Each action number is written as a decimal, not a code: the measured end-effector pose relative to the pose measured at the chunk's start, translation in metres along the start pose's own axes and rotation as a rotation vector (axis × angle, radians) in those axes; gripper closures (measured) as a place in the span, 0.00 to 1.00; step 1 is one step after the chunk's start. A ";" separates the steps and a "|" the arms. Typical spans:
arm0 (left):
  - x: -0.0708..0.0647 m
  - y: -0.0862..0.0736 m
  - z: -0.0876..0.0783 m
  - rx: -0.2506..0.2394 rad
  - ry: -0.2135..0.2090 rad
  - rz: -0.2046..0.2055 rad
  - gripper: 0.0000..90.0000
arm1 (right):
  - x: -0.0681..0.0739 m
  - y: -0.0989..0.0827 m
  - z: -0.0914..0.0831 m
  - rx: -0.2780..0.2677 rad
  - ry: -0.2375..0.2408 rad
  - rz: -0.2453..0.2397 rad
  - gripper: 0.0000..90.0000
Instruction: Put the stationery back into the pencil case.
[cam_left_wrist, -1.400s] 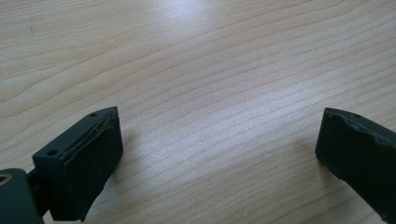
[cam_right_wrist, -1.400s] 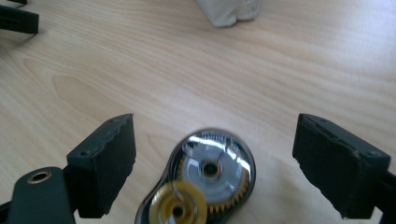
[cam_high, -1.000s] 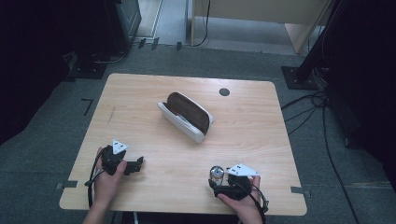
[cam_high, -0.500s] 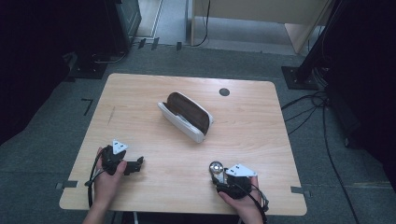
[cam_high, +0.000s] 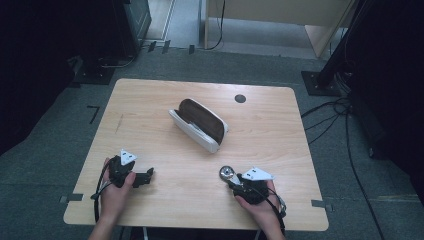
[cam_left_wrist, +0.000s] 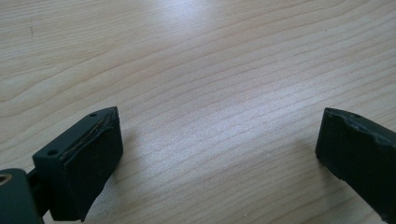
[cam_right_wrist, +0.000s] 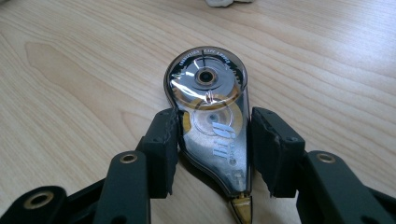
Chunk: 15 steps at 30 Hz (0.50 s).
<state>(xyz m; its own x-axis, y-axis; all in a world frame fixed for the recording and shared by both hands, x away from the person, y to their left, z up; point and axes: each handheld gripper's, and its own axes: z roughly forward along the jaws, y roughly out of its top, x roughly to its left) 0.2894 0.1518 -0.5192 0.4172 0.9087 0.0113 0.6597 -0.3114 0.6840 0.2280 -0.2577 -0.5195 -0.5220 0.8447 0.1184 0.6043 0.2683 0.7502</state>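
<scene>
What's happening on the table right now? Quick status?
Left gripper open, over bare table. Right gripper shut on correction tape dispenser. Open pencil case mid-table, nothing in between.

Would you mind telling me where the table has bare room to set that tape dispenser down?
Bare wood lies left of the open case, between the two grippers, and right of the case toward the table edge. The middle, around the case, is the only crowded part.
</scene>
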 end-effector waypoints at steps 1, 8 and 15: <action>0.000 0.000 0.000 0.000 0.000 0.000 0.01 | 0.000 0.001 0.001 -0.001 0.005 -0.003 0.58; -0.001 0.000 -0.001 0.005 -0.002 0.010 0.01 | 0.005 0.010 0.012 0.006 0.043 -0.027 0.59; -0.002 0.002 -0.002 0.009 0.000 0.027 0.01 | 0.011 0.018 0.022 0.011 0.069 -0.058 0.59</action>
<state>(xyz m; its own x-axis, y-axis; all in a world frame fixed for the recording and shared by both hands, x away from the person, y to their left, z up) 0.2891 0.1495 -0.5163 0.4351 0.8999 0.0293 0.6541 -0.3383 0.6765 0.2467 -0.2338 -0.5188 -0.5962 0.7938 0.1201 0.5787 0.3212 0.7497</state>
